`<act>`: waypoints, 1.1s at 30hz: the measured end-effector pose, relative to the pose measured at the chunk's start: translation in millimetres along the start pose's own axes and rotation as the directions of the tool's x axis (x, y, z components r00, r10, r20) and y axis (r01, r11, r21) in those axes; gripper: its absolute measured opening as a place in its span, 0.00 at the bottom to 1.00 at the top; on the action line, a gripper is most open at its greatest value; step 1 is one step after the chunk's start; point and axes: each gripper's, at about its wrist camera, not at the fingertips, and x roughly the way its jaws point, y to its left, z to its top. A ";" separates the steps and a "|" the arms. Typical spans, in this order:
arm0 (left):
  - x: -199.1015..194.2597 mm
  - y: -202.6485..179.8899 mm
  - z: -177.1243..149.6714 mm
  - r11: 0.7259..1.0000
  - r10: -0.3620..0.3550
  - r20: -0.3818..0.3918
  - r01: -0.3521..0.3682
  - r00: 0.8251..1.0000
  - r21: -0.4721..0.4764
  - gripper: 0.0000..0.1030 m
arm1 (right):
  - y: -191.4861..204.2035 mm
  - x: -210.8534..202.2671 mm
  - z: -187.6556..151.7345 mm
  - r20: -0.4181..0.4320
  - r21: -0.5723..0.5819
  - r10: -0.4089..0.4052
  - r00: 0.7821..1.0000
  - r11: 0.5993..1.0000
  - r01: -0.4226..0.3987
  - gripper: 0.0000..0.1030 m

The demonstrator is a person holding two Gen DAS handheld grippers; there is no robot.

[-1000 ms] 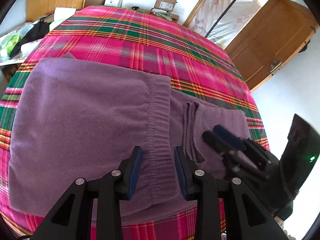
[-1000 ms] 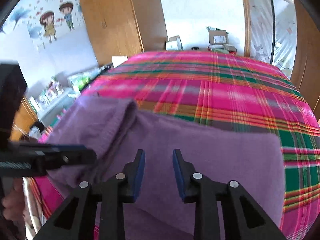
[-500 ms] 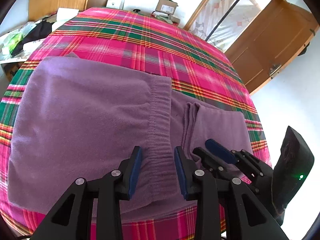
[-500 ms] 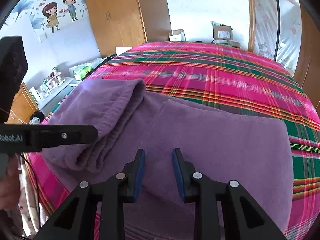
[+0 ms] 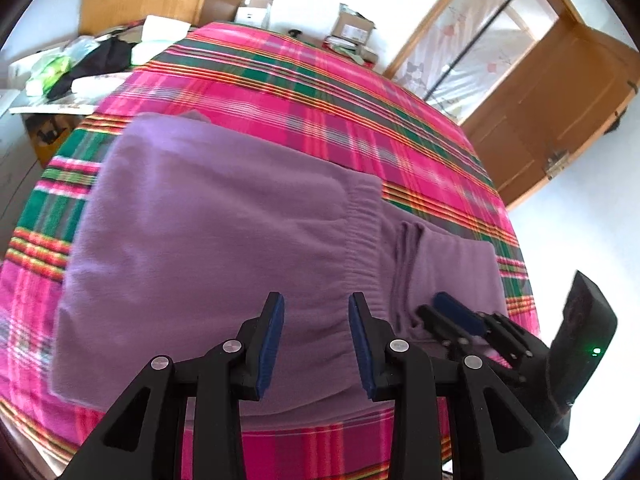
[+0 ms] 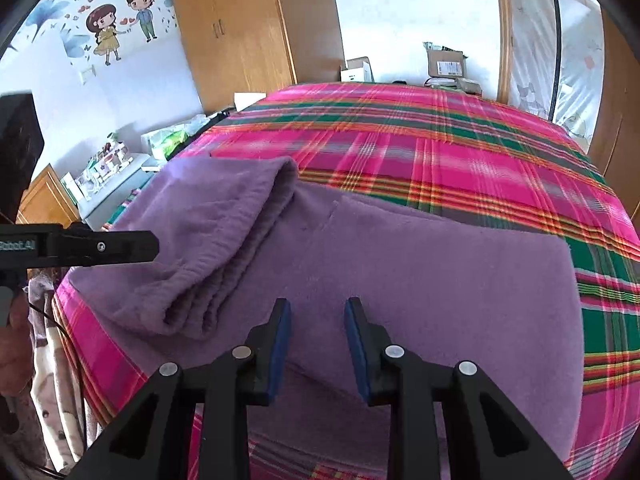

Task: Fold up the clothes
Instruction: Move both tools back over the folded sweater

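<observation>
A purple fleece garment lies folded on the plaid bed cover, its ribbed waistband on top and a lower layer sticking out to the right. My left gripper hovers open just above the waistband's near end, holding nothing. My right gripper shows at the garment's right part, low over the cloth. In the right wrist view the same garment spreads flat, with the folded-over part at the left. There my right gripper is open and empty, and the left gripper's side enters from the left.
The bed with its pink and green plaid cover fills most of both views. Cardboard boxes sit beyond its far edge. A cluttered side table stands at the left, wooden wardrobes and a door further off.
Both grippers have drawn back and tilted up a little from the garment. The right gripper sits lower at the garment's right part. The cloth has not moved.
</observation>
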 end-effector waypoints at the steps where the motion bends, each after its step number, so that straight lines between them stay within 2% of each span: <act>1: -2.7 4.2 0.3 1.000 0.003 0.007 -0.002 1.000 -0.009 0.34 | 1.0 -2.8 1.3 0.010 -0.002 0.007 1.000 1.000 -0.007 0.29; 5: -14.4 20.2 1.4 0.999 0.017 0.036 -0.015 0.999 -0.042 0.34 | 8.0 -12.3 6.9 0.043 -0.018 0.028 0.999 0.999 -0.028 0.29; 8: -20.4 32.7 2.3 0.997 0.033 0.047 -0.030 0.998 -0.065 0.34 | 19.3 -13.1 7.8 0.051 -0.047 0.077 0.996 0.996 -0.074 0.29; 14: -26.7 62.1 0.6 0.990 0.060 0.059 -0.052 0.996 -0.130 0.34 | 32.3 -4.5 8.8 0.023 -0.046 0.142 0.990 0.989 -0.141 0.29; 20: -31.8 91.4 -0.2 0.978 0.098 0.071 -0.083 0.993 -0.192 0.34 | 31.1 8.2 13.1 -0.020 0.042 0.270 0.963 0.962 -0.269 0.30; 26: -29.7 104.3 0.5 0.974 0.108 0.058 -0.094 0.992 -0.205 0.34 | 36.3 26.1 5.9 -0.067 0.076 0.275 0.959 0.960 -0.269 0.36; 30: -27.8 108.3 0.4 0.974 0.102 0.050 -0.090 0.994 -0.207 0.34 | 31.5 29.4 1.4 -0.067 0.130 0.286 0.956 0.953 -0.275 0.38; 33: -26.8 111.5 0.9 0.974 0.095 0.046 -0.083 0.994 -0.211 0.34 | 31.2 30.4 3.0 -0.068 0.147 0.292 0.954 0.949 -0.280 0.33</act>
